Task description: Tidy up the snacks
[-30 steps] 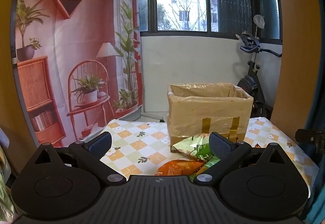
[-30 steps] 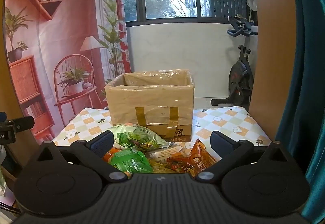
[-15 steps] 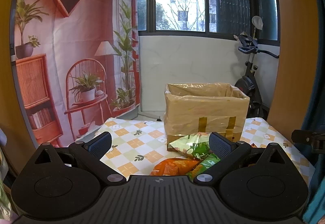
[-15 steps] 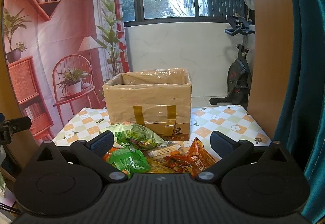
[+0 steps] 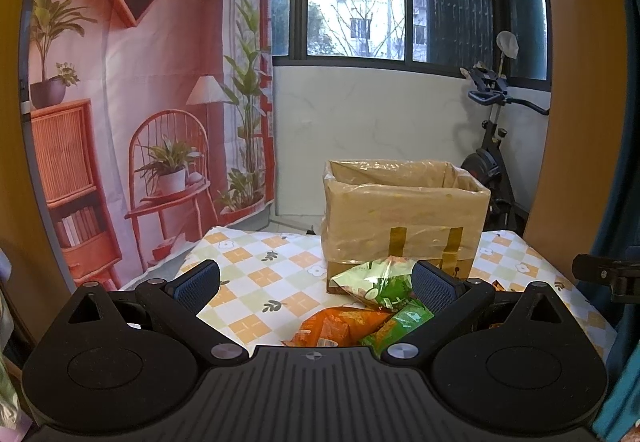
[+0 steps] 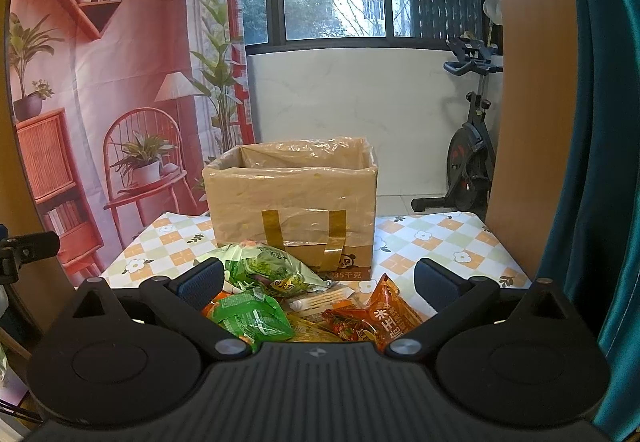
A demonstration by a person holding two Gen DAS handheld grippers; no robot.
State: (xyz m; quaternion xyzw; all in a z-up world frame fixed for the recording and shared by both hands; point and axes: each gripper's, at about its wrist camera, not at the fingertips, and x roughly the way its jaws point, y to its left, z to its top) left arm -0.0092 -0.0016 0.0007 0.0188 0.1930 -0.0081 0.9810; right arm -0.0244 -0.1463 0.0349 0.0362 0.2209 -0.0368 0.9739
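An open cardboard box (image 5: 404,217) lined with clear plastic stands on the checkered table; it also shows in the right wrist view (image 6: 294,201). A pile of snack packets lies in front of it: a pale green bag (image 6: 272,268), a bright green packet (image 6: 250,316), a red-orange packet (image 6: 386,316) and a clear stick packet (image 6: 320,298). In the left wrist view I see the pale green bag (image 5: 376,282) and an orange packet (image 5: 340,324). My left gripper (image 5: 316,282) is open and empty, before the pile. My right gripper (image 6: 318,278) is open and empty above the pile.
The checkered tablecloth (image 5: 256,262) covers the table (image 6: 432,242). A printed backdrop (image 5: 140,101) hangs at the left. An exercise bike (image 6: 468,157) stands at the back right. A teal curtain (image 6: 600,121) hangs at the right edge.
Both grippers have drifted slightly; the box and packets shifted a little left in the left view and lower in the right view. Both stay open.
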